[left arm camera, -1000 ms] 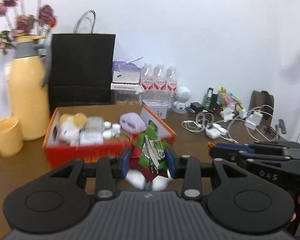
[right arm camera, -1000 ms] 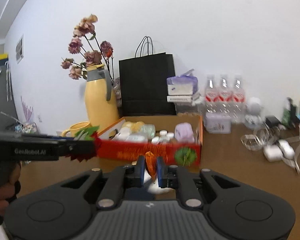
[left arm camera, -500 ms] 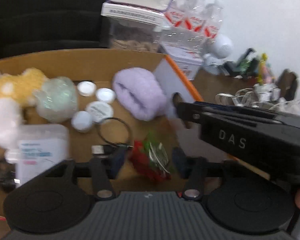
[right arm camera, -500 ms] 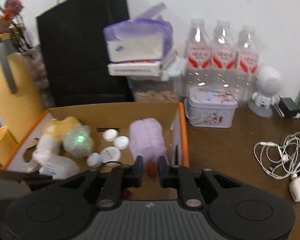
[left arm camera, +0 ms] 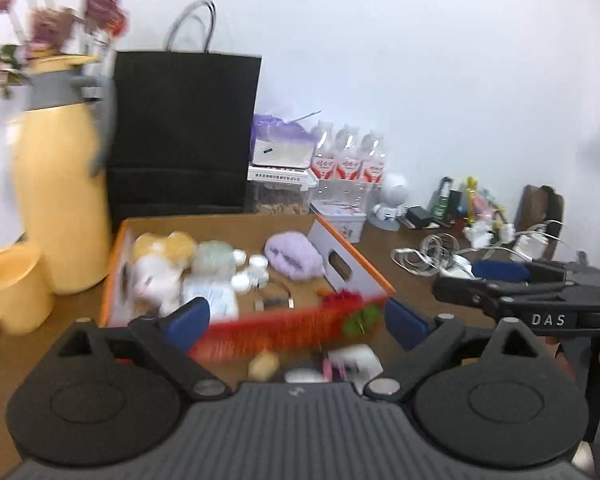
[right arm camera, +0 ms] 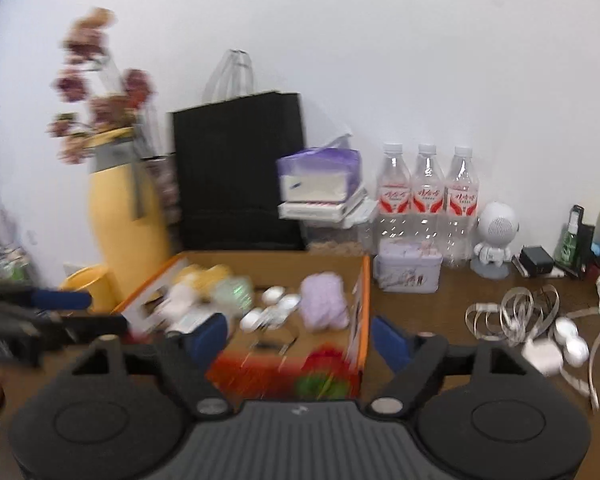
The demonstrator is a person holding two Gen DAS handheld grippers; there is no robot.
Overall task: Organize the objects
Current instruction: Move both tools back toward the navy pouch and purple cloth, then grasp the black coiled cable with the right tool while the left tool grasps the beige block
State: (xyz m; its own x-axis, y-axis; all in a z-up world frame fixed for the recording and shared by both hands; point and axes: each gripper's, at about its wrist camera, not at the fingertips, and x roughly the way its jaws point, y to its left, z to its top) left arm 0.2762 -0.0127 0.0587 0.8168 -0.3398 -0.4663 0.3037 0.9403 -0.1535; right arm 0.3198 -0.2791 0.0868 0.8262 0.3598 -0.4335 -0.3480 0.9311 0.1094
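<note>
Both grippers are standing wide open, nothing between the pads. The left gripper [left arm camera: 296, 322] and the right gripper [right arm camera: 298, 338] have both just been opening their jaws; the frames show no item between either pair now.

The red-and-green clip ornament [left arm camera: 350, 306] is lying inside the orange cardboard box [left arm camera: 114, 264], at its near right corner, just behind the front wall. From the right wrist view the same piece [right arm camera: 326, 372] is showing low by the box's right wall. A small orange bit [left arm camera: 323, 291] is sitting just beside it; too blurred to name.

Box also holding: plush toy [left arm camera: 160, 268], purple fuzzy pouch [left arm camera: 294, 254], white bottle caps [left arm camera: 252, 268], a metal ring [left arm camera: 274, 300].

Judged step: release finished, hands clearing the box. To do it well:
- Be lifting the open pads clear of the front wall before swinging sideways, so nothing is catching the rim.
- Be keeping the two grippers apart; the right one is crossing near the left's field.

Loose items on the table [left arm camera: 400, 276] in front of the box, a pale lump [left arm camera: 264, 364] and a white packet [left arm camera: 354, 360], look like the next candidates. Blur is hiding their exact shape.
</note>
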